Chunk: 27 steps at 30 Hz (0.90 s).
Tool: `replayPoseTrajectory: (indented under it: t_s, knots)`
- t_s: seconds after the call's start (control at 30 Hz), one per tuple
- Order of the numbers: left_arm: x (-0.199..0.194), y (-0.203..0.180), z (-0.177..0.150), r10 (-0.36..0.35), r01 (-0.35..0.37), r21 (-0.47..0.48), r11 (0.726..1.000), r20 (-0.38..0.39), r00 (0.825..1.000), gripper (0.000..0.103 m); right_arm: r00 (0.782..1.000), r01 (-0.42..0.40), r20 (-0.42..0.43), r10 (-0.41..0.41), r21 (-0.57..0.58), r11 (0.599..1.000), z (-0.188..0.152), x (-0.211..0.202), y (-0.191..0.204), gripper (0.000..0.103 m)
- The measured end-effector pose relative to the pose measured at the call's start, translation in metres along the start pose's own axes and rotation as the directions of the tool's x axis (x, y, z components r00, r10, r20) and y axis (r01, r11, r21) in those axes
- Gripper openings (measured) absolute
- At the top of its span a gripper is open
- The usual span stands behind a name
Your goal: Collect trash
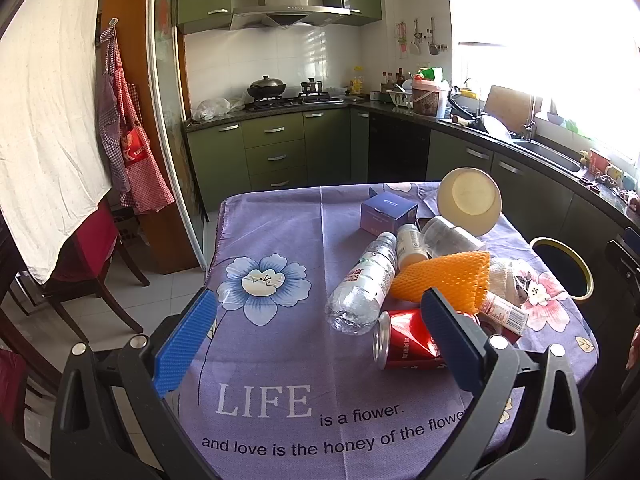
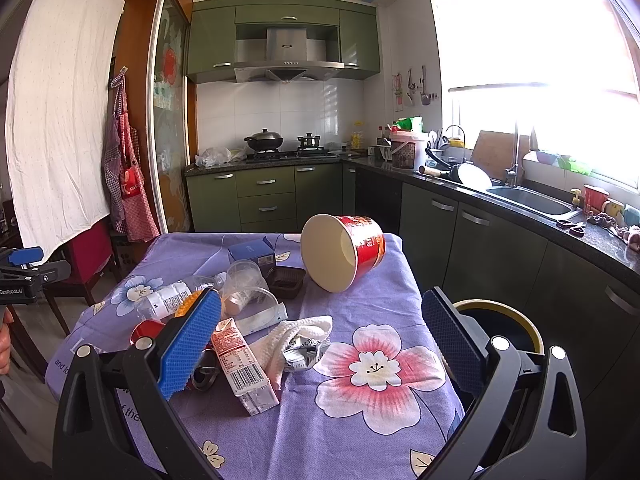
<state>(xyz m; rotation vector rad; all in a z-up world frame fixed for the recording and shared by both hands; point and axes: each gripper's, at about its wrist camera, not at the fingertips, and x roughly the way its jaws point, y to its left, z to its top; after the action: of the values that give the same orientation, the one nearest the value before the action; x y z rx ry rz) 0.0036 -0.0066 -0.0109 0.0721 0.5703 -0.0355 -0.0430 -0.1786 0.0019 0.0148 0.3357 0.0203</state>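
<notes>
Trash lies heaped on the purple flowered tablecloth (image 1: 280, 232): a clear plastic bottle (image 1: 362, 284), a crushed red can (image 1: 404, 338), an orange foam net (image 1: 444, 276), a clear cup (image 1: 450, 236) and a tipped paper bucket (image 1: 470, 202). My left gripper (image 1: 316, 332) hovers open above the cloth, left of the can, holding nothing. In the right wrist view the red bucket (image 2: 340, 256) lies on its side, with a small carton (image 2: 242, 364), a white cloth (image 2: 288, 338) and a foil wrapper (image 2: 302, 354) in front. My right gripper (image 2: 320, 340) is open and empty above them.
A dark bin with a yellow rim (image 2: 500, 320) stands off the table's right edge (image 1: 564, 268). A blue box (image 1: 388, 210) and a brown tray (image 2: 285, 282) sit farther back. Kitchen counters (image 2: 520, 200) run along the right, and chairs (image 1: 88, 264) stand on the left.
</notes>
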Motion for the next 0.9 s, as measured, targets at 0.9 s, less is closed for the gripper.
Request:
replayPoseTrajectory:
  t_s: [0.9]
  knots:
    - [0.107,0.016,0.061,0.017,-0.017,0.001,1.0,-0.043,0.999,0.097,0.989,0.097,-0.11,-0.099,-0.024,0.995,0.033,0.163,-0.024,0.099]
